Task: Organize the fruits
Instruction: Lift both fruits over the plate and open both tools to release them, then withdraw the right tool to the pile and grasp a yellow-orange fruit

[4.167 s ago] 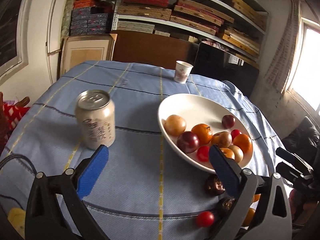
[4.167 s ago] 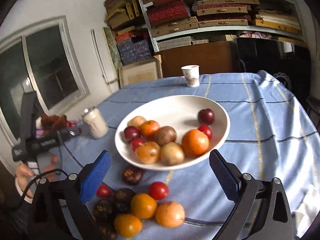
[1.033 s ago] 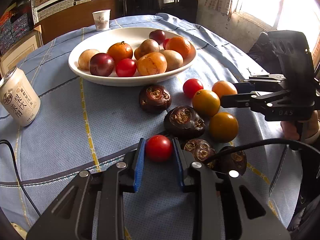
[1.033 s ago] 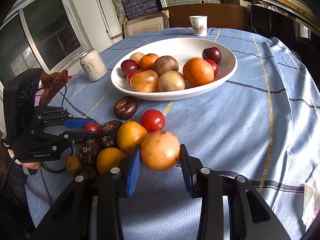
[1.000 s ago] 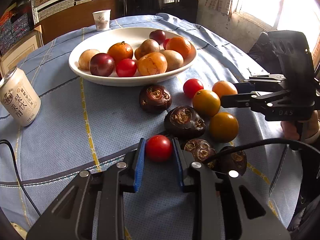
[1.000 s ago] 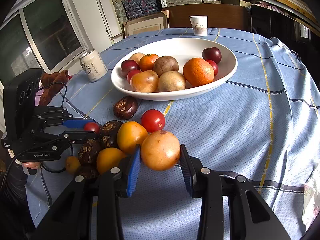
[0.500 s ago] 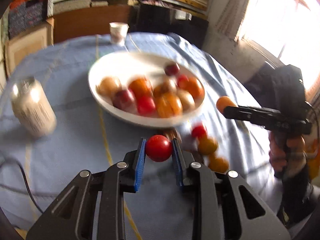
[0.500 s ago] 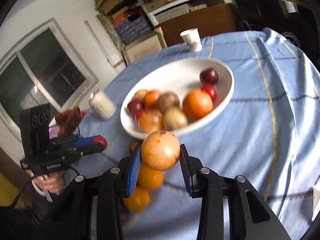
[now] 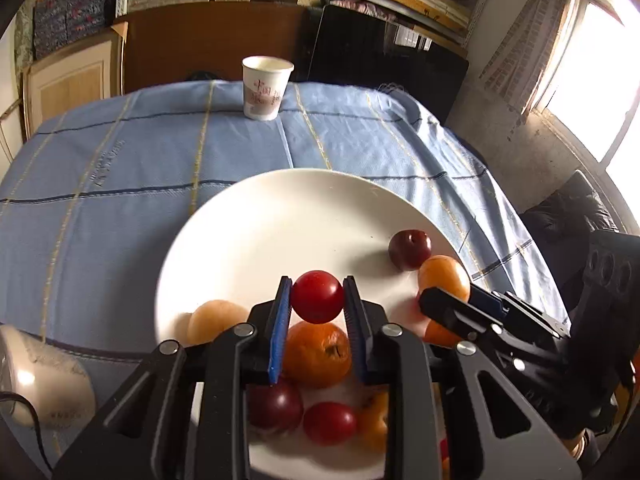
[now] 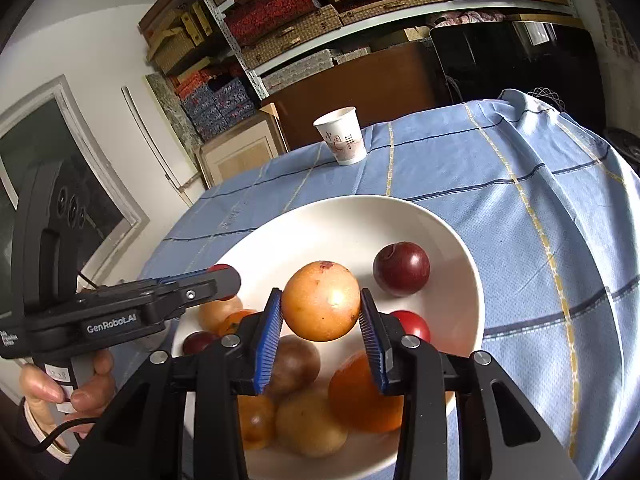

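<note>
My left gripper (image 9: 317,300) is shut on a small red tomato (image 9: 317,297), held above the white bowl (image 9: 256,224). My right gripper (image 10: 321,312) is shut on a round orange-yellow fruit (image 10: 321,306) over the same bowl (image 10: 400,216). In the left wrist view the right gripper (image 9: 444,292) reaches in from the right with its fruit (image 9: 443,276). The right wrist view shows the left gripper (image 10: 224,278) coming in from the left, the tomato (image 10: 219,269) at its tip. Oranges, dark plums and other fruit lie in the near half of the bowl.
A paper cup (image 9: 265,87) stands at the far edge of the blue checked tablecloth (image 9: 120,168). A drink can (image 9: 40,380) sits left of the bowl. A person's hand (image 10: 60,388) grips the left tool. Shelves of boxes fill the back wall.
Both grippers lifted their fruit off the cloth and carried it forward over the bowl. The loose fruit pile on the table has dropped out of view.
</note>
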### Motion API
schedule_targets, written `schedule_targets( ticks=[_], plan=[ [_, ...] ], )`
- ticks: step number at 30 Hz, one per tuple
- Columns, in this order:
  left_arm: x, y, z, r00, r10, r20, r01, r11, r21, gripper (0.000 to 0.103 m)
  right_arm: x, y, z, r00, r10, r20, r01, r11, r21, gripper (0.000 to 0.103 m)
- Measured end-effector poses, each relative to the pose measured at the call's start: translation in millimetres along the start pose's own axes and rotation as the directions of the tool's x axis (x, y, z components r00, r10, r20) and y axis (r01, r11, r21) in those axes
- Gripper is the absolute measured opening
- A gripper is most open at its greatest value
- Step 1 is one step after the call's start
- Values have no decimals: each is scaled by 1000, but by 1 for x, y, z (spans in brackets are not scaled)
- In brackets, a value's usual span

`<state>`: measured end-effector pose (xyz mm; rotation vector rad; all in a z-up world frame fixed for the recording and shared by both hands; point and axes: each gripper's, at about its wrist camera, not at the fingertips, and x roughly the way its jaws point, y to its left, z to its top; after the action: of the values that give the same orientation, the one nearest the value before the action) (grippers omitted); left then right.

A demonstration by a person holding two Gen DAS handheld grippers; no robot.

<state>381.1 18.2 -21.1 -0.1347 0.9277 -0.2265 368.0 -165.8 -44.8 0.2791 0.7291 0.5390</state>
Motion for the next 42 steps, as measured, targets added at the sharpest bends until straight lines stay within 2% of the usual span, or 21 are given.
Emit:
schedule_targets(
  ticks=[1,2,4,5,6,8,9,10,12,14,16,19,21,24,29,33,38,42],
  plan=[
    [6,1,2,1000,6,-18,-6,1000,-13,33,2,0,0,1000,12,-7,-12,1000,4,40],
    [9,2,0,1000,5,-24,-5,1000,-22,44,2,0,0,1000,22,-10,-22,1000,8,41],
    [8,3,1,1000,4,-5,-4,1000,-29,55,-5,2,0,1000,26,13,-26,1000,-7,56],
    [4,3,1,1000,3,8,-3,999,-36,63,-9,4,1,999,24,23,-23,1000,-18,56],
    [-2,4,-1,1000,-1,23,2,999,-50,67,-15,6,2,999,29,31,-28,999,-31,56],
    [-22,4,-10,998,-27,56,31,997,-65,69,-31,9,1,997,53,55,-50,997,-55,56],
    [-36,2,-18,996,-29,81,33,998,-57,77,-39,11,1,996,62,65,-58,996,-67,57],
    [-46,1,-25,995,-14,102,19,998,-51,92,-51,13,-2,994,79,76,-73,994,-84,60],
    [-73,-2,-46,985,44,166,-37,998,-42,98,-68,15,-9,991,96,96,-86,991,-103,70],
    [-93,-1,-67,974,86,211,-80,996,-35,98,-84,15,-21,988,102,116,-88,988,-124,80],
    [-108,1,-90,961,118,249,-109,993,-47,98,-95,15,-38,989,79,126,-62,989,-138,85],
    [-115,8,-122,944,168,285,-153,986,-73,98,-102,13,-55,993,70,94,-58,990,-131,87],
    [-111,12,-137,934,242,264,-220,969,-109,98,-105,12,-64,993,98,63,-92,991,-92,87],
    [-107,20,-145,946,244,215,-220,967,-130,98,-102,7,-68,989,146,17,-145,989,-30,87],
    [-114,25,-146,943,238,233,-204,965,-162,98,-97,7,-74,982,183,-53,-184,983,-6,87],
    [-116,25,-149,943,237,232,-202,965,-167,98,-98,13,-81,967,229,-109,-233,972,-20,87],
    [-119,25,-153,945,232,231,-195,966,-171,98,-98,11,-98,949,247,-197,-253,967,-9,73],
    [-120,26,-154,946,229,232,-190,966,-177,98,-92,15,-110,920,279,-275,-290,957,2,65]
  ],
)
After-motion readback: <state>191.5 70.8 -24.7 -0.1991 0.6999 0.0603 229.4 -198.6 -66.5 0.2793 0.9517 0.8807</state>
